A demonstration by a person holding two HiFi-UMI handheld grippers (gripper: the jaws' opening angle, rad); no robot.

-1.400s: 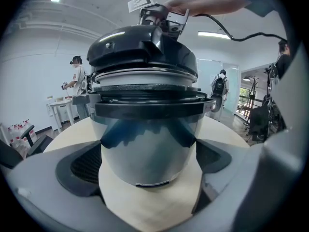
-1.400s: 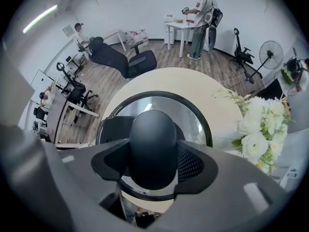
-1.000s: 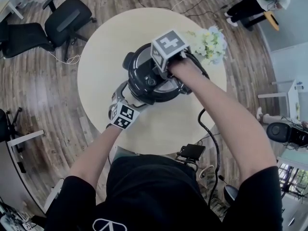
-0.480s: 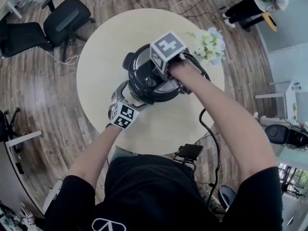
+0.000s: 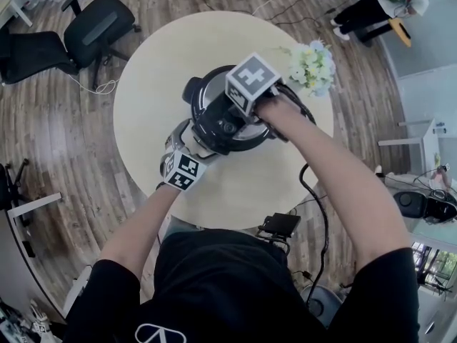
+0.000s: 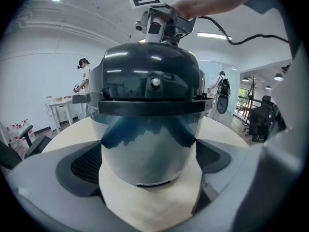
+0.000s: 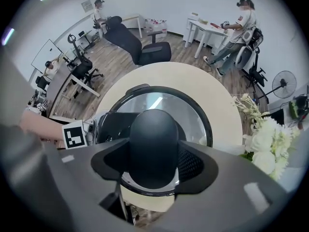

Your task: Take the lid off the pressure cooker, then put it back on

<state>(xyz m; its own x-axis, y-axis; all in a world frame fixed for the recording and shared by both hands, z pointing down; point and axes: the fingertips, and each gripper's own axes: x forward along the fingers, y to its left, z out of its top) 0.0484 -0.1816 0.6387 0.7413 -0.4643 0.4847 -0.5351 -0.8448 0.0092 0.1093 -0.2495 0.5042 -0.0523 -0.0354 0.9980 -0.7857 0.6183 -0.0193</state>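
A: Head view: the round table (image 5: 153,70) is seen from above on a wood floor. Two black office chairs (image 5: 100,23) are parked off its far-left edge.
B: Cooker location?
A: The pressure cooker (image 6: 149,139) is stood upright near the table's middle. Its steel body is shown in the left gripper view, with a black collar above it.
B: Lid?
A: The lid (image 7: 161,100) is seated on the pot, level, with no gap visible at the rim. Whether it is locked cannot be told.
B: Anything else on the table?
A: A white flower bunch (image 5: 310,66) is placed just beside the cooker, toward the far-right edge. It is not touched by either gripper.
B: Grippers?
A: The left gripper (image 6: 147,163) is brought in at the cooker's near-left side, angled down. Its jaws are spread wide around the steel body and both pads are laid against its sides, so the body is clamped.
A: The right gripper (image 7: 153,161) is held over the lid, pointed straight down, with its marker cube on top.
B: Closed on what?
A: The black knob (image 7: 153,129) at the lid's centre is pinched between the two pads. Contact is seen on both sides.
B: Cable?
A: A black cable (image 5: 314,191) is seen under the right forearm, dropped past the table's near edge.
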